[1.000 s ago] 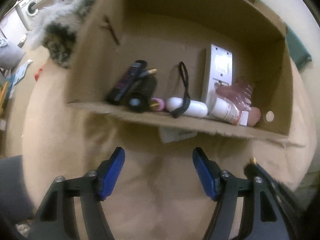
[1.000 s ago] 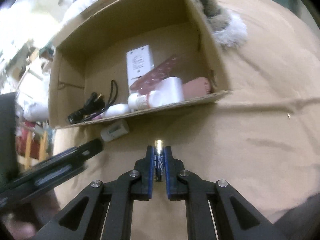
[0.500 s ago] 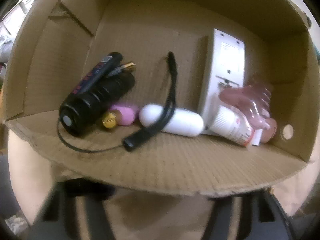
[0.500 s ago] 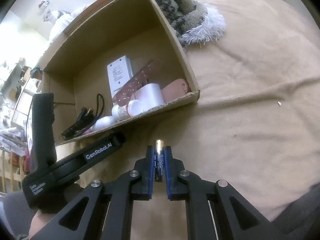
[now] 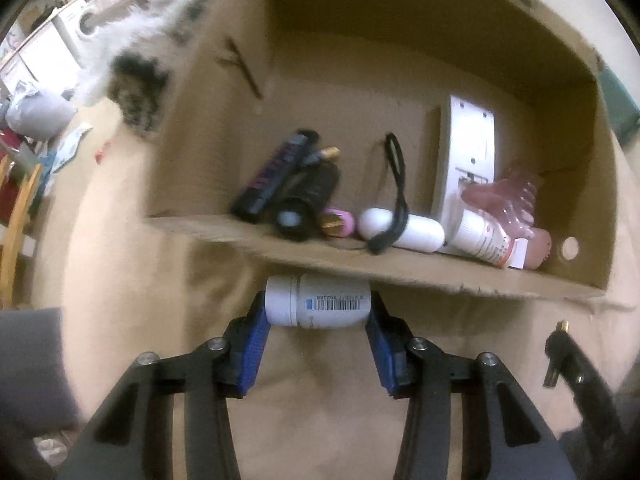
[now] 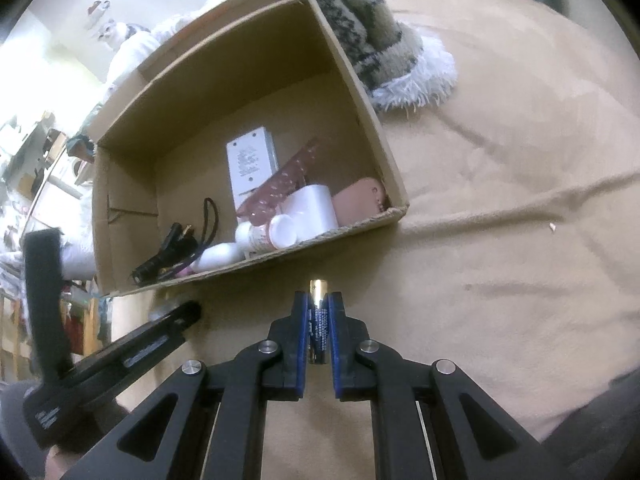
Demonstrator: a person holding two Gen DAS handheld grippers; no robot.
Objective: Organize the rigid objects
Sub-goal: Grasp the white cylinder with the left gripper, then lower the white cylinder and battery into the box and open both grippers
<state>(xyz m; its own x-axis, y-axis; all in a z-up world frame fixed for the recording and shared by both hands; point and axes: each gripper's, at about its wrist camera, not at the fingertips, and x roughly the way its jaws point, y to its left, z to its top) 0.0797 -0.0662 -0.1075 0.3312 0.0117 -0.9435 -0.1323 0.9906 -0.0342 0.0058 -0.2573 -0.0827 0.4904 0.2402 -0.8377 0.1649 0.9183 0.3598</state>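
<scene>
**Item record: white bottle taken up, battery held, box stocked**

Change since a second ago: the left tongs were wide apart and empty over the tan blanket; their jaws have just been closing and now a white bottle lies crosswise between the blue pads, which press on both its ends. The bottle sits just in front of the near wall of the cardboard box, outside it. The right tongs are unchanged, jaws nearly together and clamped on a dark battery whose gold tip points toward the box.

Writing: the bottle carries a printed barcode with digits beneath, too small to read with confidence, plus a small blue square. The black bar in the box has pinkish lettering, blurred. The flat white device shows lines of fine print, illegible. The red-and-white labelled bottle has print that cannot be made out.

Box contents, left to right in the left wrist view: black bar, black flashlight with a gold-tipped battery behind, a pink cell, a white capsule crossed by a black strap, the white device leaning on the back wall, the labelled bottle, a pink translucent piece.

Surround: a furry grey-and-white item lies on the blanket beside the box.
</scene>
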